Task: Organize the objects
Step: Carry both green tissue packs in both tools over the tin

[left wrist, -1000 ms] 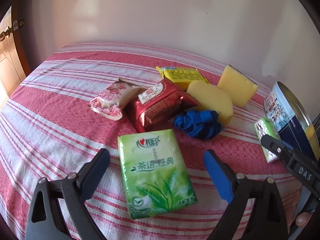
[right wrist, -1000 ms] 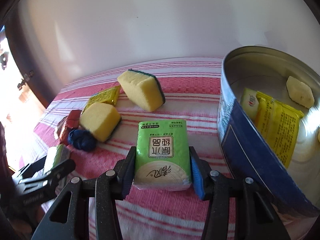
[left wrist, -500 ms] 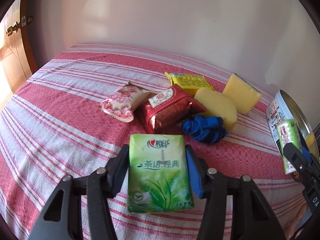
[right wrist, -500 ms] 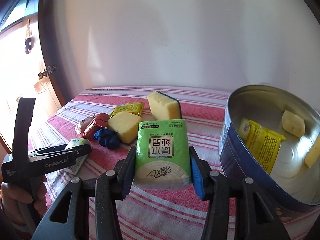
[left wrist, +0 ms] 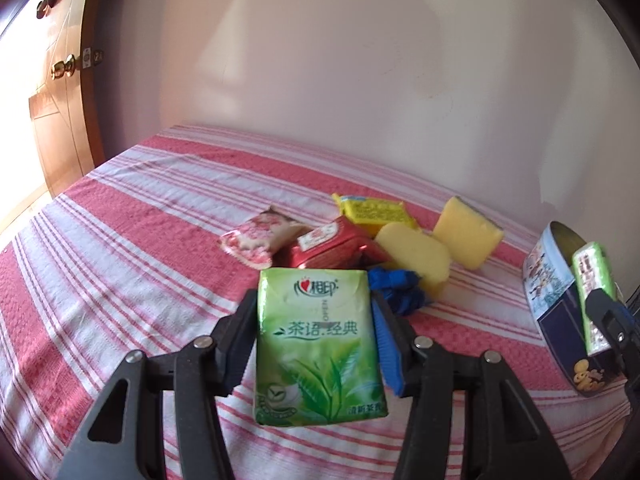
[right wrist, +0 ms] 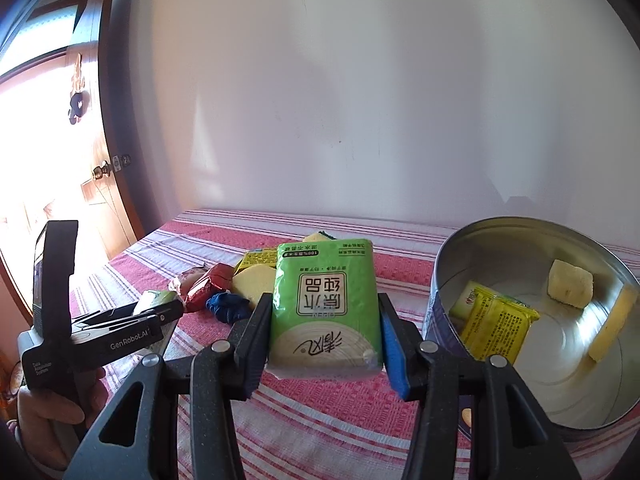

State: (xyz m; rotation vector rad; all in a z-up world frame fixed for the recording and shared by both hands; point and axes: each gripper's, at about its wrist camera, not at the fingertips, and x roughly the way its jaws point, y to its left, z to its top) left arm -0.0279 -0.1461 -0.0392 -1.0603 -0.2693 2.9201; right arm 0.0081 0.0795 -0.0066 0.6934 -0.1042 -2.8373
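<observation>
- The left gripper [left wrist: 316,336] pinched a green tea-leaf tissue pack [left wrist: 318,346], its jaws pressed against both sides, at lower centre of the left wrist view; the pack seemed raised off the striped cloth [left wrist: 120,240].
- The right gripper [right wrist: 324,336] likewise clamped a second green tissue pack [right wrist: 325,308] at the centre of its own view, just left of the round tin [right wrist: 440,320].
- Done so far, judging by the tin at lower right of the right wrist view: a yellow packet [right wrist: 496,326] and two pale yellow pieces [right wrist: 570,290] lay inside it.
- Left on the cloth, mid-frame in the left wrist view: a pink floral packet [left wrist: 258,236], a red packet [left wrist: 332,246], another yellow packet [left wrist: 374,210], two yellow sponges [left wrist: 466,236], and a crumpled blue item [left wrist: 396,294].
- By my reckoning the job was under half finished; both held packs looked bound for the tin, with six loose items to follow.
</observation>
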